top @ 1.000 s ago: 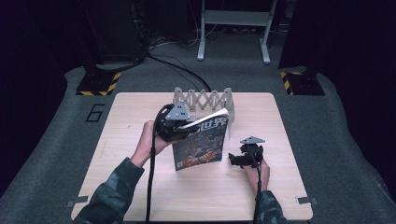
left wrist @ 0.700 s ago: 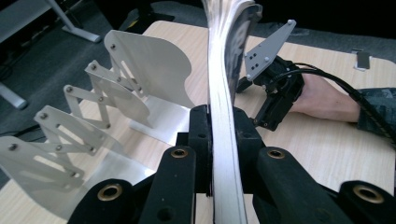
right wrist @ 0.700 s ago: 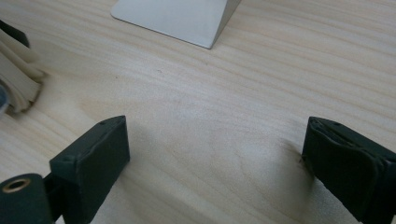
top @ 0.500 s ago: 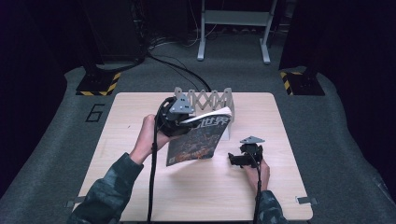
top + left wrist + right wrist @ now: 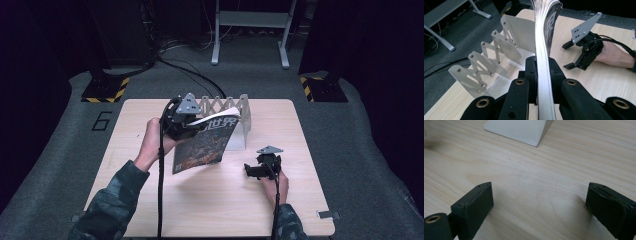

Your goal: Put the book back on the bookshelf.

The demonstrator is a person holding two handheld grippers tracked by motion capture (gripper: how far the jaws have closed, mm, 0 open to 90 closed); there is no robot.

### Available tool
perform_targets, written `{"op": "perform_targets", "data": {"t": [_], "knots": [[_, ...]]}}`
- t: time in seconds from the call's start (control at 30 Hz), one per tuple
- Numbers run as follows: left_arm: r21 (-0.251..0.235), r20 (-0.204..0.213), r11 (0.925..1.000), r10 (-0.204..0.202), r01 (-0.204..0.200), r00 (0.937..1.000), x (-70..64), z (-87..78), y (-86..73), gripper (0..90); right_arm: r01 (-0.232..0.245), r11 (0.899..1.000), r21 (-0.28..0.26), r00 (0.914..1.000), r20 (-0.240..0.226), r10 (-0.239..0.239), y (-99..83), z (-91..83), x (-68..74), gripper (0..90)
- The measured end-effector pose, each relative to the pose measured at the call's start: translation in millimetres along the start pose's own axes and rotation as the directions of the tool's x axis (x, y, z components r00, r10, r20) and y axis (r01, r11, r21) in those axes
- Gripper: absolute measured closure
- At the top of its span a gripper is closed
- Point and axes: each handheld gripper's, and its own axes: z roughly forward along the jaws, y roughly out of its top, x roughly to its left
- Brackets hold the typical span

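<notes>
Clamping the magazine [image 5: 205, 142] by its page edge, my left gripper [image 5: 186, 120] holds it lifted and tilted above the tabletop [image 5: 150, 210], just in front of the white accordion rack [image 5: 235, 107] at the far edge; in the left gripper view the jaws sit pressed on either side of the pages, the rack's dividers [image 5: 484, 67] fanned out beside them. My right gripper [image 5: 260, 167] rests low on the tabletop, well apart from the magazine, jaws spread wide with nothing between them; the rack's base plate [image 5: 520, 130] lies just ahead.

Lighting: table [image 5: 215, 200] brightly lit from overhead, dark surroundings; soft shadows; near jaws blurred in gripper views.
</notes>
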Motion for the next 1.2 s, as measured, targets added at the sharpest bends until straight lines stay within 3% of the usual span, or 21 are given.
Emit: {"op": "perform_targets", "data": {"t": [0.37, 0.63, 0.93, 1.2], "knots": [[-0.008, -0.051, 0.999, -0.045, 0.045, 0.9977, 12.8, -9.9, -13.3, 81.8, 0.003, 1.0, 0.0, 1.0, -0.005, -0.003, 0.0, -0.3, -0.3, 7.1], [-0.016, -0.065, 0.9963, -0.085, 0.085, 0.9942, 24.2, -15.6, -19.4, 81.7, 0.001, 1.0, 0.0, 1.0, -0.003, -0.001, 0.0, -0.2, -0.1, 7.2], [-0.041, -0.139, 0.9913, -0.129, 0.125, 0.9818, 36.9, -22.2, -26.1, 81.9, 0.0, 1.0, -0.001, 1.0, 0.0, 0.0, 0.1, 0.0, 0.0, 7.2], [-0.046, -0.172, 0.9876, -0.156, 0.15, 0.9728, 43.7, -19.0, -25.7, 82.0, 0.0, 1.0, -0.001, 1.0, -0.004, 0.0, 0.0, -0.5, -0.3, 7.6]]}}
